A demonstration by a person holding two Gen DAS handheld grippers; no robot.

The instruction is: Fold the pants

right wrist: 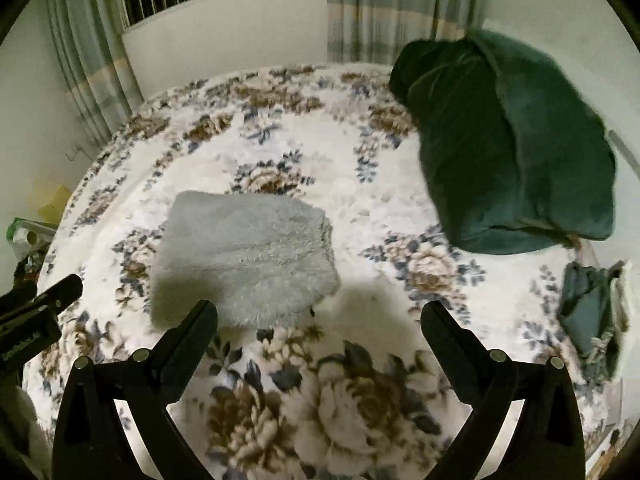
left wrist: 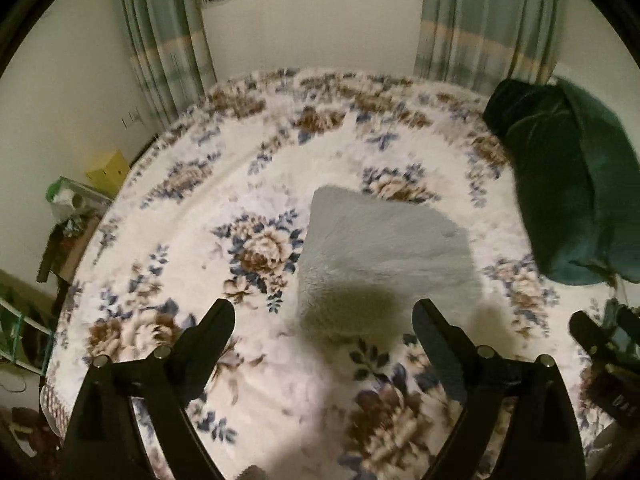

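Observation:
The fluffy light grey pants [left wrist: 384, 260] lie folded into a compact square on the floral bedspread [left wrist: 208, 208]. In the right wrist view the same pants [right wrist: 248, 256] sit left of centre. My left gripper [left wrist: 324, 312] is open and empty, held above the bed just in front of the pants' near edge. My right gripper [right wrist: 320, 312] is open and empty, above the bed beside the pants' near right corner. The right gripper shows at the right edge of the left wrist view [left wrist: 600, 344]; the left gripper shows at the left edge of the right wrist view [right wrist: 36, 312].
A dark green pillow [right wrist: 508, 148] lies at the bed's far right. A small blue-grey bundle of cloth [right wrist: 592, 312] lies at the right edge. Curtains [right wrist: 392, 4] and a window wall stand behind the bed. A yellow box [left wrist: 108, 168] and clutter sit left of the bed.

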